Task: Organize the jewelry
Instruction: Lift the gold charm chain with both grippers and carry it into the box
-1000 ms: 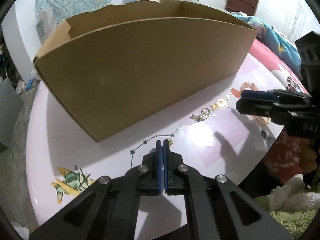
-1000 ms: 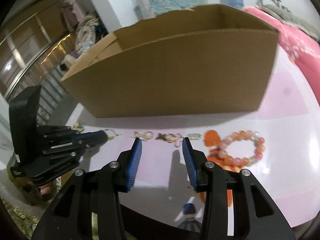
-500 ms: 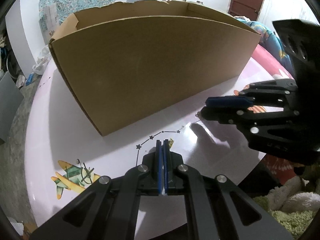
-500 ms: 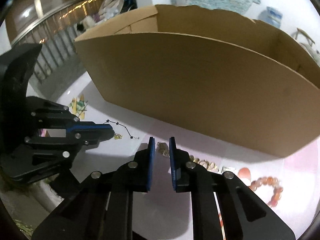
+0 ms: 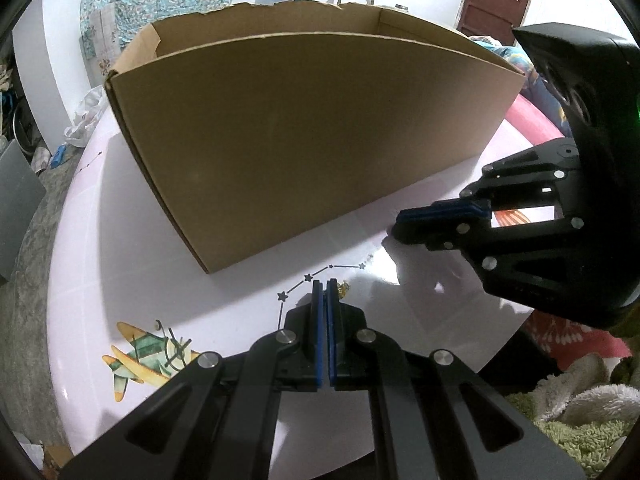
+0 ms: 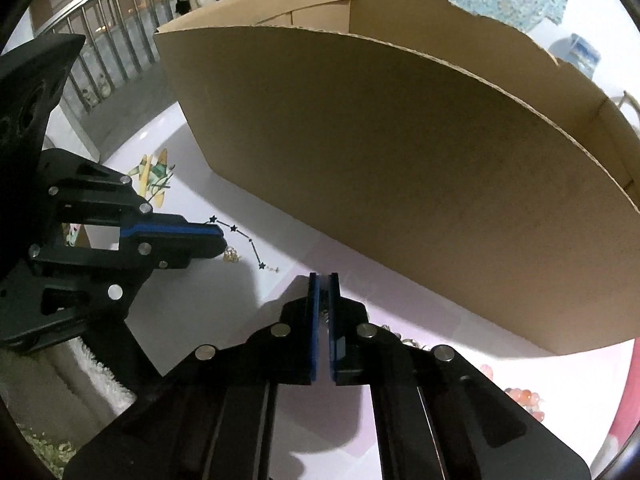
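My left gripper point(image 5: 325, 283) is shut, its tips down on the white table point(image 5: 120, 240). A small gold piece point(image 5: 343, 289) lies right at its tip, and I cannot tell whether it is pinched. In the right wrist view the left gripper point(image 6: 221, 236) reaches in from the left with that gold piece point(image 6: 232, 256) just under it. My right gripper point(image 6: 324, 278) is shut on a small glittering gold piece point(image 6: 325, 313) that shows in the thin gap between its pads. From the left wrist view the right gripper point(image 5: 401, 221) touches the table at the right.
A big open cardboard box point(image 5: 300, 140) stands close behind both grippers and fills the far side of the table. More gold pieces point(image 6: 400, 338) and a pink bead bracelet point(image 6: 524, 396) lie to the right. An airplane sticker point(image 5: 140, 354) marks the near left. Fluffy fabric point(image 5: 580, 400) lies past the table edge.
The right gripper slid left along the row of jewelry towards the left gripper, rolled, and its jaws went from open to shut around a gold piece. The left gripper stayed put.
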`<state>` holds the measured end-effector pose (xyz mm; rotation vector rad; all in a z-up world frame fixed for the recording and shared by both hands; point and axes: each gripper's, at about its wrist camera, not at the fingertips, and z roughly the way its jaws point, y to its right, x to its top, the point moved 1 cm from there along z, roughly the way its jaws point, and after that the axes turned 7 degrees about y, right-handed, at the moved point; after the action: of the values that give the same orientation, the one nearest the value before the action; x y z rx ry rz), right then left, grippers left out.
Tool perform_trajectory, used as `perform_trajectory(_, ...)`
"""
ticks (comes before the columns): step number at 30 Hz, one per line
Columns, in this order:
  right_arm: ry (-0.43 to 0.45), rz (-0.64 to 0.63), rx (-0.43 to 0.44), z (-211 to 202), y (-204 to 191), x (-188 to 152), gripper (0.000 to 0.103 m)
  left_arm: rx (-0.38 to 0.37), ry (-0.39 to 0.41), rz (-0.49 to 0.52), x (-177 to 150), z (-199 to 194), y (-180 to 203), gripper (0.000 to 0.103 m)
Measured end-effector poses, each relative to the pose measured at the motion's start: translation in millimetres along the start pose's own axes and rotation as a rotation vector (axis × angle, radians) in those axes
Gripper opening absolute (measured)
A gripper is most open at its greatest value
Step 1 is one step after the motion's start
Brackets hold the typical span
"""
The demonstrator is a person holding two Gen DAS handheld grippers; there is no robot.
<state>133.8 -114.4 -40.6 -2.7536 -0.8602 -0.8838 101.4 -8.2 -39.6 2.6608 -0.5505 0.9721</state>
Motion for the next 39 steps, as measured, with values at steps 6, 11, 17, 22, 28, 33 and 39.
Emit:
perform_trajectory(6, 0.034, 0.105, 0.029, -7, 12, 3, 0.0, -0.001, 0.006, -0.005, 1, 0, -1, 0.001)
perform_trajectory(11, 0.11, 0.261, 0.059, -31, 38, 2, 0.0, -0.002, 0.009, -0.019, 1, 0, -2, 0.001)
perform_trajectory(17, 0.181, 0.383, 0.089, -54, 58, -3, 0.0, -0.003, 0.022, -0.029, 1, -2, -3, 0.001)
perform_trajectory(22, 0.227, 0.409, 0.103, -76, 55, 3, 0.0, -0.005, 0.044, -0.024, 2, -9, -1, 0.0)
perform_trajectory(28, 0.281, 0.432, 0.124, -95, 51, 5, 0.0, -0.038, 0.106, -0.023, 8, -36, 4, 0.0)
perform_trajectory(33, 0.347, 0.417, 0.123, -114, 49, 17, 0.0, -0.095, 0.198, -0.045, 24, -73, 3, 0.0)
perform_trajectory(39, 0.439, 0.379, 0.137, -137, 51, 38, 0.0, -0.132, 0.304, -0.054, 47, -113, -5, 0.0)
